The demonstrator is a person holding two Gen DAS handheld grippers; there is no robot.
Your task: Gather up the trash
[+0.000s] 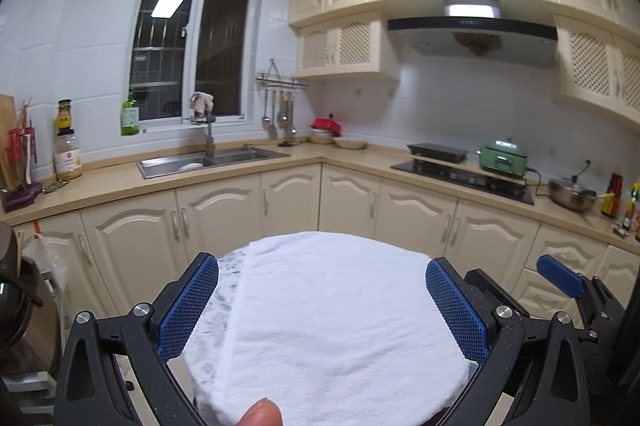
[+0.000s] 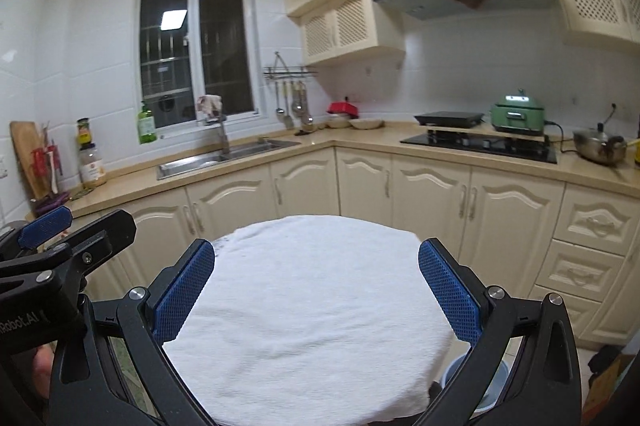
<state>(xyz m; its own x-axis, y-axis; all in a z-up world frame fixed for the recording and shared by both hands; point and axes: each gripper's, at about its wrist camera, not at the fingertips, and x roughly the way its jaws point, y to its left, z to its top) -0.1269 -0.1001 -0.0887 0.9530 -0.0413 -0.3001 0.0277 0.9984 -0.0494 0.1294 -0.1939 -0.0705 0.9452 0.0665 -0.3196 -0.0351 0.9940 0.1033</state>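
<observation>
A round table covered with a white towel fills the lower middle of both views; it also shows in the right wrist view. My left gripper is open above the towel, empty, its blue pads wide apart. My right gripper is open and empty above the same towel. The right gripper's finger shows at the right of the left wrist view. The left gripper's finger shows at the left of the right wrist view. I see no loose trash on the towel.
An L-shaped kitchen counter runs behind, with a sink, a hob, a green cooker, a steel pot and bottles. Cream cabinets stand below. A blue bucket sits on the floor at the table's right.
</observation>
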